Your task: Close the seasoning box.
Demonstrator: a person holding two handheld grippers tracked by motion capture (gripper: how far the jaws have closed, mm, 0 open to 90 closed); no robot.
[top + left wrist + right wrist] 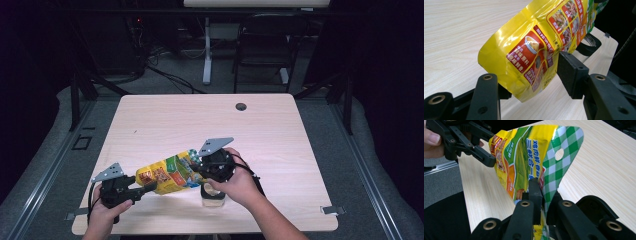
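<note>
- The wooden table (280,150) carries everything; places here are given from the yellow pouch (165,176).
- The yellow pouch hangs tilted above the table's near edge, spanning both grippers.
- The left gripper (146,188) clasps the pouch's bottom end, jaws spread wide around it.
- The right gripper (196,169) pinches the pouch's green-checked top edge.
- A clear jar (213,195) stands below the pouch's top end.

A pale wood-grain counter (165,115) carries a small clear jar (213,194) with a black collar, standing at six o'clock near the front edge. A dark round grommet hole (241,106) sits at twelve o'clock.
</note>
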